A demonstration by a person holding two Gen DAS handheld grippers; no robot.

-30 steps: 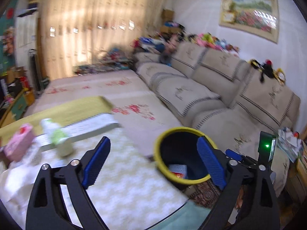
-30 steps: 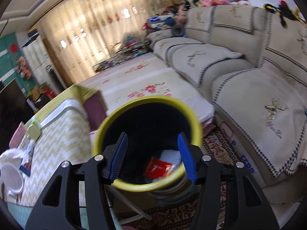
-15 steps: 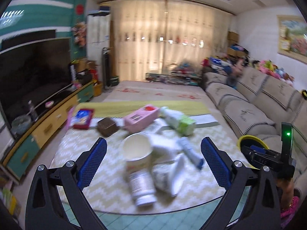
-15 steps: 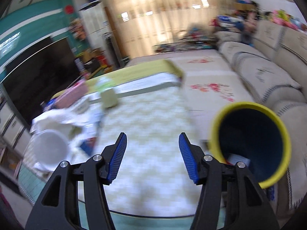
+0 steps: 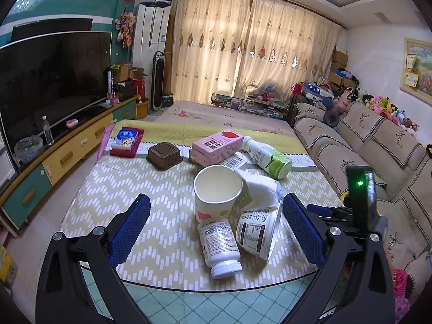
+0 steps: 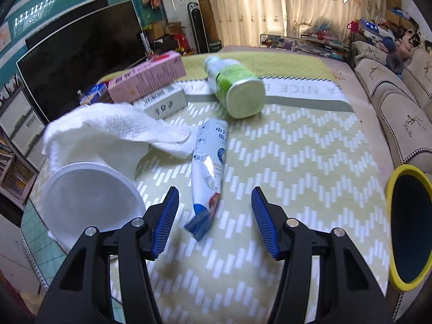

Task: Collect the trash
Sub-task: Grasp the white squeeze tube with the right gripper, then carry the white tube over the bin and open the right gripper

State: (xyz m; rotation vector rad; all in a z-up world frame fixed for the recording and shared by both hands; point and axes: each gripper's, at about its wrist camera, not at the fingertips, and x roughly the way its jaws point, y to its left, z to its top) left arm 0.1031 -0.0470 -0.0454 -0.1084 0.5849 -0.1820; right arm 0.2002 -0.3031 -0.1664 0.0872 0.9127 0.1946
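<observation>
Blue-padded left gripper point(image 5: 214, 226) spread wide and empty above the near edge of the chevron-patterned table point(image 5: 151, 189), framing a heap of trash: paper cup point(image 5: 217, 193) tipped toward the camera, white pill bottle point(image 5: 220, 245) on its side just in front, labelled plastic tub point(image 5: 257, 232) touching it on the right, crumpled white tissue point(image 5: 260, 189) draped behind. Farther back, pink strawberry carton point(image 5: 217, 145) resting on a flat box, green-and-white drink bottle point(image 5: 268, 158) lying beside it, brown basket point(image 5: 164, 156) and red-rimmed box point(image 5: 125, 141) to the left. Right gripper point(image 6: 214, 222) likewise parted with nothing between the pads, hanging just short of a flattened blue-and-white tube point(image 6: 209, 172) lying lengthwise ahead. Yellow-rimmed trash bin point(image 6: 409, 225) off the table's right edge, well apart from the tube
</observation>
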